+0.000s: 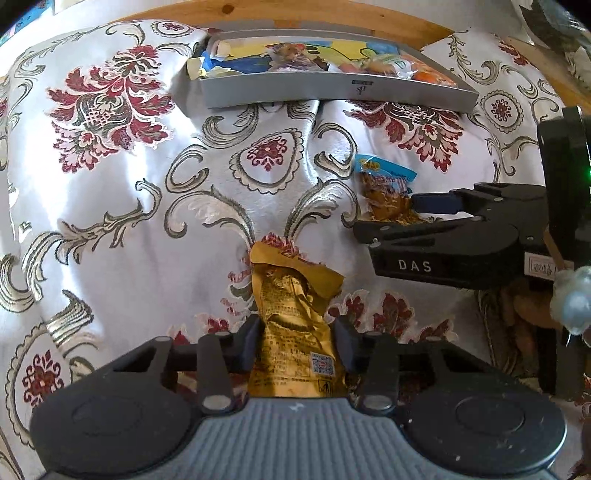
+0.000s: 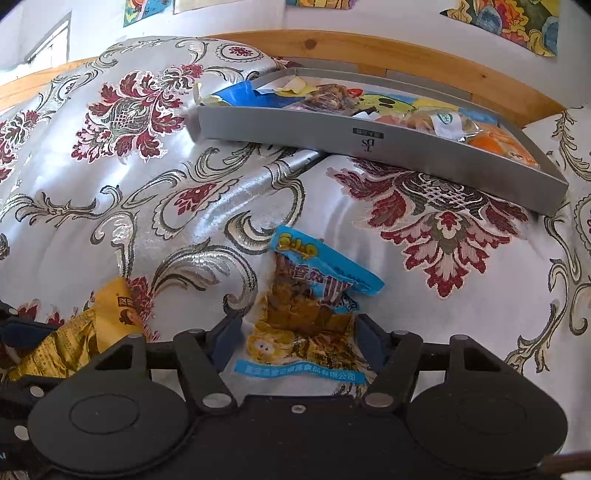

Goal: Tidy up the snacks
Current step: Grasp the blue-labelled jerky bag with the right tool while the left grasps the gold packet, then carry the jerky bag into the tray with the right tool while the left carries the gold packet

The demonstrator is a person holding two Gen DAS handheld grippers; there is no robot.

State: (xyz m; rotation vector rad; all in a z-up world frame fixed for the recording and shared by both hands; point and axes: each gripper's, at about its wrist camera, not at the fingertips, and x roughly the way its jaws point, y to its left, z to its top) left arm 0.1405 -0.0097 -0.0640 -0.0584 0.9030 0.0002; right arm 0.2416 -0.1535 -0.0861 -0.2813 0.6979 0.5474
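Note:
My left gripper (image 1: 295, 341) is shut on a crumpled gold snack packet (image 1: 291, 317) that sticks out forward over the cloth. In the right wrist view that same gold snack packet (image 2: 74, 339) shows at the lower left. My right gripper (image 2: 295, 339) is shut on a blue-edged snack packet (image 2: 306, 314) with brown contents. From the left wrist view, the right gripper (image 1: 417, 214) comes in from the right, with the blue-edged snack packet (image 1: 384, 184) between its fingers. A shallow grey box (image 1: 332, 90) (image 2: 369, 144) holding several colourful snacks lies at the far side.
A white cloth (image 1: 147, 221) with red and gold floral patterns covers the surface, with folds running down its middle. A wooden rail (image 2: 369, 48) runs behind the grey box. Posters hang on the wall (image 2: 517, 22) beyond.

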